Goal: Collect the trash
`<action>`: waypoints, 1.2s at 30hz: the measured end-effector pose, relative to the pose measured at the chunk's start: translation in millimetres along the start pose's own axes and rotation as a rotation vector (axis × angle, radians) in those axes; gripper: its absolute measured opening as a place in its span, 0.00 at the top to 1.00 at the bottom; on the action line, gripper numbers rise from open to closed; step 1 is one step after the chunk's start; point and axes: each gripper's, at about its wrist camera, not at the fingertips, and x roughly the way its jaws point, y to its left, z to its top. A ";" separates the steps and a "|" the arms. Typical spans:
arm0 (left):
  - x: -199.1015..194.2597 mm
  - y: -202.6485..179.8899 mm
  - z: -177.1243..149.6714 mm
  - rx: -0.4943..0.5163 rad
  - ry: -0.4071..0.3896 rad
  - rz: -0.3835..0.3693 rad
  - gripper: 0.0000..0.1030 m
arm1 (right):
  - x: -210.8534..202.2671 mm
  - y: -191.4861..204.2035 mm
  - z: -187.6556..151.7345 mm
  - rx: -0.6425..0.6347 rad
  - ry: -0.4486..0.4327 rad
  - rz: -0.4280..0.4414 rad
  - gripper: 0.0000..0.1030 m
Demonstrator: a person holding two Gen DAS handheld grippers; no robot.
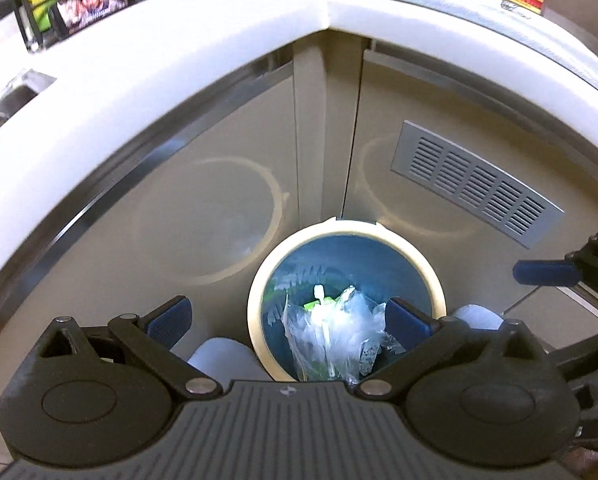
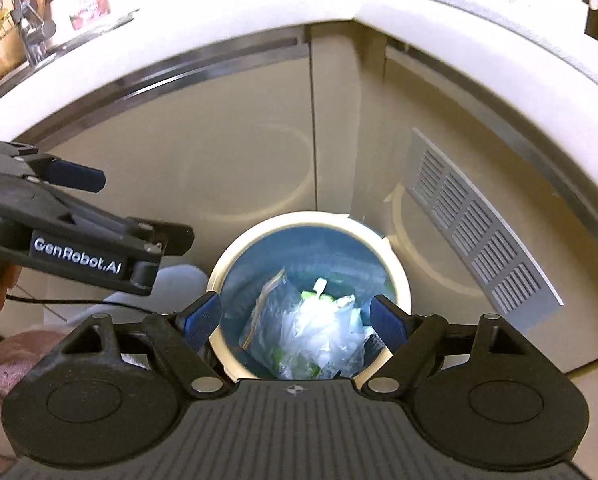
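- I read "GenRobot.AI" on the left gripper (image 2: pixel 75 176), seen from the right wrist.
- My left gripper's jaws are spread wide and empty above the bin (image 1: pixel 259 280).
- My right gripper (image 2: pixel 297 318) is spread too, holding nothing.
- The trash (image 2: pixel 319 328), clear plastic wrappers, lies inside the bin.

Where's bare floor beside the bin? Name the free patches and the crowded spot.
Free: the tiled floor right of the bin, below the vent grille. Bare countertop lies between the sink and the corner. Crowded: the bin holds plastic wrappers, and both open grippers, left gripper, right gripper, hang over it.
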 end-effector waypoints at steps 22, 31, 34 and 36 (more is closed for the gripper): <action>-24.8 -9.9 -7.7 0.066 -0.085 0.022 0.00 | -25.8 9.6 -7.5 -0.027 -0.054 -0.028 0.17; -23.1 -10.7 -8.1 0.069 -0.080 0.022 0.00 | -23.9 7.8 -7.6 -0.022 -0.046 -0.022 0.17; -22.8 -10.8 -8.1 0.070 -0.079 0.022 0.00 | -23.0 7.9 -7.7 -0.019 -0.044 -0.021 0.17; -22.3 -11.2 -8.3 0.071 -0.078 0.022 0.00 | -22.6 7.3 -7.9 -0.018 -0.043 -0.020 0.16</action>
